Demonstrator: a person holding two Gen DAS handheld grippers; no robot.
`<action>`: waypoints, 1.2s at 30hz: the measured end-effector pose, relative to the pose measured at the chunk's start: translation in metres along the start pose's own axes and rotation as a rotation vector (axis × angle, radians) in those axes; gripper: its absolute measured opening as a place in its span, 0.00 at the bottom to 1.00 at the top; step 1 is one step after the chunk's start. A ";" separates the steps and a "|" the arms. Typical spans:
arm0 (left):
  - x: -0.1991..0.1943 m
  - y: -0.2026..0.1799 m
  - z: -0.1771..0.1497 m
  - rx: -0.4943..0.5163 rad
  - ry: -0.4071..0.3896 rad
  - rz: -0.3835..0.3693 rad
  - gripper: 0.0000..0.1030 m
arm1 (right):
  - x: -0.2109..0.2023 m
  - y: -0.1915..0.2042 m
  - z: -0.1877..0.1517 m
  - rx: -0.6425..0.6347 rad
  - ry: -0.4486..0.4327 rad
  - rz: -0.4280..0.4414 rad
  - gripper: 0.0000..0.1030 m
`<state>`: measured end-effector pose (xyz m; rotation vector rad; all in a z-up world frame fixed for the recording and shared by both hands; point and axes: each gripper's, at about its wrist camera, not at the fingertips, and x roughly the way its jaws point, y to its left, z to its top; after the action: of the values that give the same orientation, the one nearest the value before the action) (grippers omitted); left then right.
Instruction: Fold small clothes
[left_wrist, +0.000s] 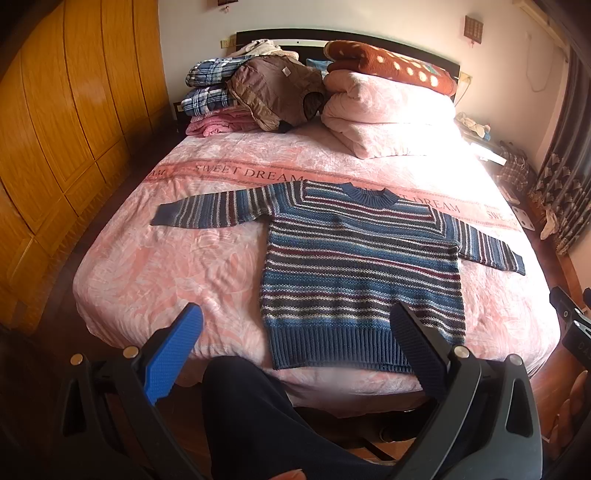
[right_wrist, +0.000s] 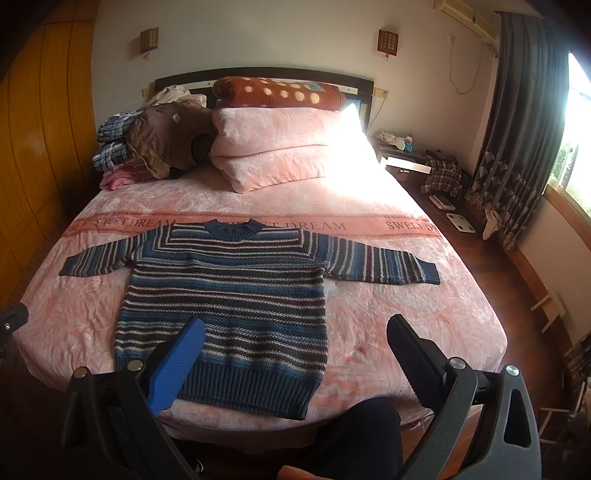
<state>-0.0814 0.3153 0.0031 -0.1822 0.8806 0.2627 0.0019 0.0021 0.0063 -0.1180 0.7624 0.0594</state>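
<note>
Left wrist view: sweater (left_wrist: 362, 266) lies flat at centre frame on the bed (left_wrist: 155, 266), front up, collar toward the top of frame, both sleeves spread out to the sides.
Sweater hem: ribbed blue band at lower centre, near the bed's lower edge.
Left gripper (left_wrist: 295, 332): at the bottom of frame, jaws wide apart, holding nothing; blue pad (left_wrist: 173, 354) at lower left, black pad (left_wrist: 417, 343) at lower right, overlapping the hem corner in the picture.
Leg (left_wrist: 266, 417): dark trousers, bottom centre, between the jaws.
Right wrist view: sweater (right_wrist: 229, 295) sits left of centre, right sleeve reaching toward the middle right.
Right gripper (right_wrist: 295, 339): bottom of frame, jaws wide apart, empty; blue pad in front of the sweater's lower body.
Quilt (right_wrist: 284, 147): folded, pink, upper centre.
Clothes pile (right_wrist: 147, 147): upper left of the bed.
Curtain (right_wrist: 517, 129): right edge.
</note>
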 end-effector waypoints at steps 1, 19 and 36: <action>0.000 0.000 0.000 0.000 0.000 0.000 0.98 | 0.000 0.000 0.000 0.000 0.000 0.000 0.96; 0.000 0.000 0.000 0.001 0.000 0.001 0.98 | 0.000 0.001 0.000 -0.001 0.000 -0.001 0.96; -0.001 0.005 0.004 -0.001 -0.005 0.006 0.98 | 0.003 0.000 -0.006 -0.003 0.006 -0.006 0.96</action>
<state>-0.0804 0.3210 0.0063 -0.1798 0.8767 0.2687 -0.0002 0.0017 -0.0001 -0.1236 0.7677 0.0542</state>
